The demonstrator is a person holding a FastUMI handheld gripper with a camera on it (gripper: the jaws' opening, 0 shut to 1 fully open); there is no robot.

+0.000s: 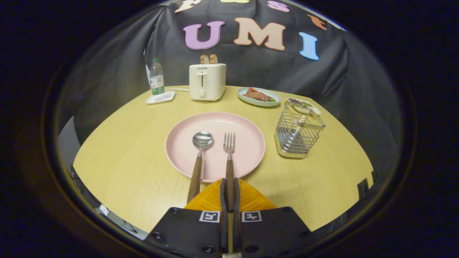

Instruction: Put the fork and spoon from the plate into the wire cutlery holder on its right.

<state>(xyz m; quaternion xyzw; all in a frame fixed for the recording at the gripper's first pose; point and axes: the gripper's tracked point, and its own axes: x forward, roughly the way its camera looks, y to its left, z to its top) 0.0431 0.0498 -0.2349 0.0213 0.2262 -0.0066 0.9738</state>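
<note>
In the gripper view, the gripper [230, 195] pinches the wooden handle of the steel fork [229, 157], whose tines rest on the round pink plate [247, 132]. The wooden-handled steel spoon [199, 154] lies just left of it, bowl on the plate. The wire cutlery holder [299, 130] stands right of the plate. Beyond stands a cream toaster [207, 81] marked "SUPOR".

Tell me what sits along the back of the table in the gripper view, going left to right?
Water bottle on a small white tray → toaster → plate of food → wire cutlery holder. Nearer, the fingers are closed on the fork handle.
</note>
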